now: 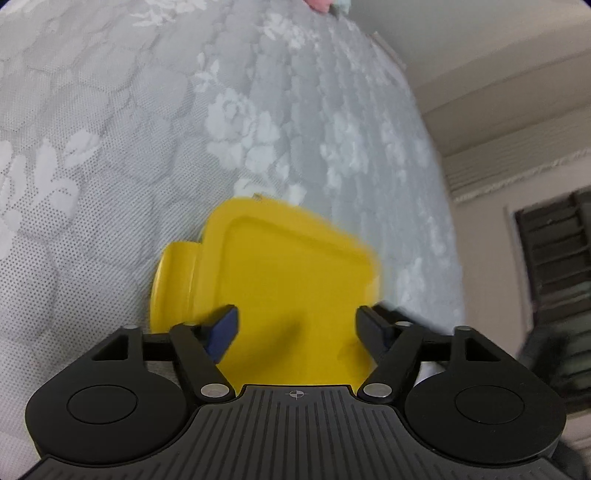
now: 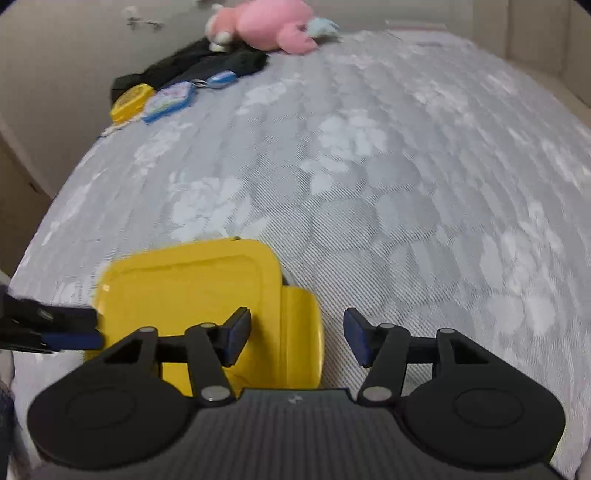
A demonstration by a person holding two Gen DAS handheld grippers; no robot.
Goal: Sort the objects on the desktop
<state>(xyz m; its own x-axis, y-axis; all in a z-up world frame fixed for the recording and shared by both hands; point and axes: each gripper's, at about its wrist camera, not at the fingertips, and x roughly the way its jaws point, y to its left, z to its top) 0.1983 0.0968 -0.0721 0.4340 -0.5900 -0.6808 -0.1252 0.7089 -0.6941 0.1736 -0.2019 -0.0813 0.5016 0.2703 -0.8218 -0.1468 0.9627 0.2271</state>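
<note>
A flat yellow plastic lid or tray [image 1: 291, 284] with a rounded tab lies on the grey floral bedcover [image 1: 147, 129]. My left gripper [image 1: 297, 332] is open just above its near edge, fingers spread over the yellow surface, holding nothing. In the right wrist view the same yellow piece [image 2: 199, 288] lies low left with its tab [image 2: 301, 332] pointing right. My right gripper [image 2: 297, 339] is open and empty over the tab. The left gripper's fingers [image 2: 70, 326] show at the yellow piece's left edge.
At the far end of the bed lie a pink plush toy [image 2: 269, 26], black cloth [image 2: 207, 64], a small yellow case [image 2: 131, 101], a blue-rimmed flat case [image 2: 170, 99] and a small blue item [image 2: 221, 78]. A wall and a dark vent [image 1: 557, 258] stand at the right.
</note>
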